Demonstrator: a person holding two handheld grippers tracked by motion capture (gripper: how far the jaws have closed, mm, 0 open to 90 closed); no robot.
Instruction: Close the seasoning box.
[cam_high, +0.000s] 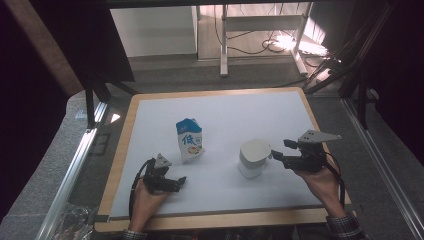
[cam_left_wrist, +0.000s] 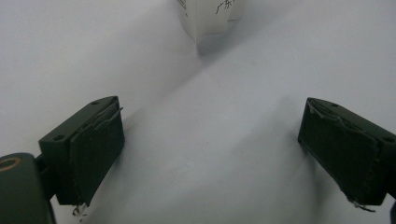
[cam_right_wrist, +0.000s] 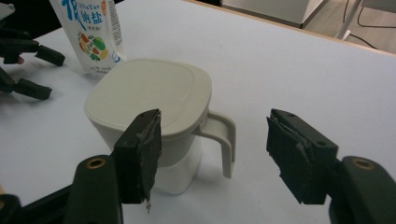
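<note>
A white lidded jug (cam_high: 252, 157) (cam_right_wrist: 149, 93) stands on the white mat, right of centre. Its handle (cam_right_wrist: 226, 140) lies between the jaws of my right gripper (cam_high: 280, 150) (cam_right_wrist: 215, 154), which is open, with neither pad touching it. A blue and white stand-up pouch (cam_high: 189, 140) (cam_right_wrist: 93, 37) is upright near the middle of the mat. My left gripper (cam_high: 179, 182) (cam_left_wrist: 210, 149) rests low on the mat in front of the pouch, open with nothing between its pads. The pouch base (cam_left_wrist: 210, 18) shows at the top of the left gripper view. The left gripper (cam_right_wrist: 42, 72) also appears at the left edge of the right gripper view.
The white mat (cam_high: 225, 107) covers a table with a wooden border (cam_high: 120, 150). Metal rails (cam_high: 75, 165) run along both sides. Beyond the far edge are a white desk frame (cam_high: 224, 45) and cables (cam_high: 280, 42) on the floor.
</note>
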